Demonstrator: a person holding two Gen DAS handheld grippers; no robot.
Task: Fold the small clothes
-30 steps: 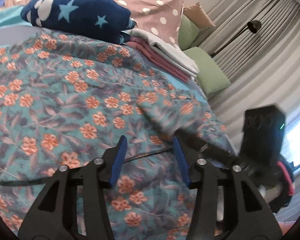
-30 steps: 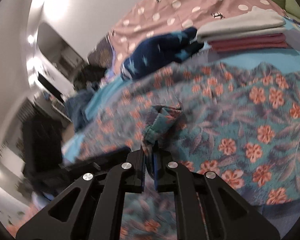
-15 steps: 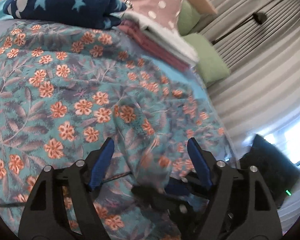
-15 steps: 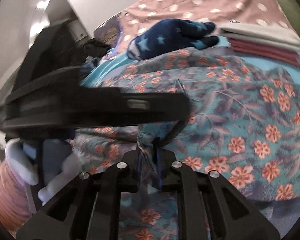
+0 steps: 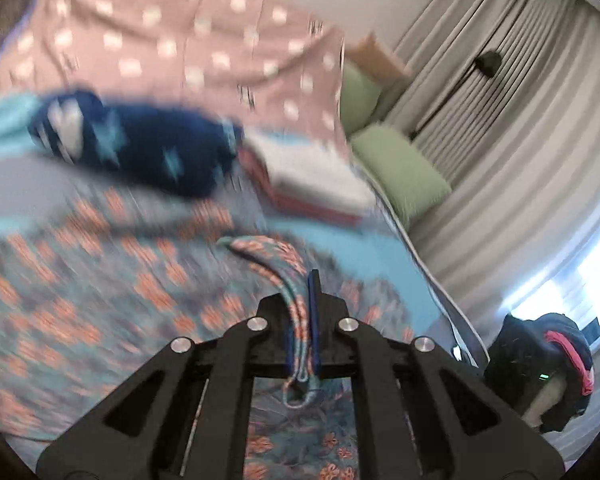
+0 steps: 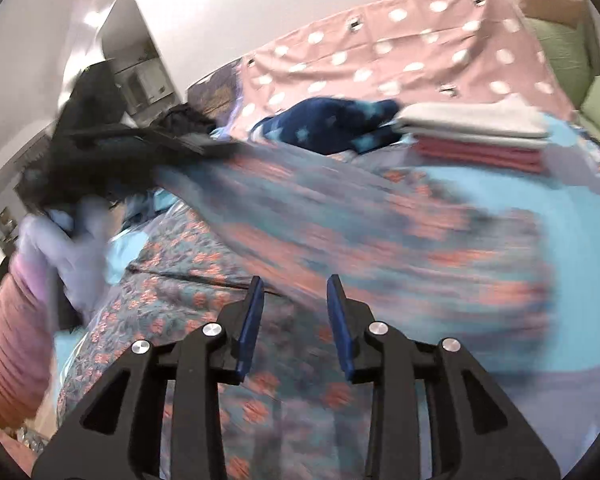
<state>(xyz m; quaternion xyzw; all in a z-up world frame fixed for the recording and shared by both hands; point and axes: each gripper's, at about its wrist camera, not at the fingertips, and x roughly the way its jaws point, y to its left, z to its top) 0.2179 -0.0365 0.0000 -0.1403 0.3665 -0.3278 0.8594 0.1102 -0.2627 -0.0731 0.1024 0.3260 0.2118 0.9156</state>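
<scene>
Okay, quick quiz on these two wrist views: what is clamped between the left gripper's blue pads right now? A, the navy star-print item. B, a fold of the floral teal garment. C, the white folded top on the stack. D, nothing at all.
B: in the left wrist view the left gripper has just closed, its pads pinching a hem of the floral teal garment; a loop of it hangs below them.

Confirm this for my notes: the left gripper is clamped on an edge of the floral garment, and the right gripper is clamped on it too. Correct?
Not quite. The left gripper is shut on the floral garment, but the right gripper has just been opening; the right wrist view shows its jaws apart with nothing pinched between them.
</scene>
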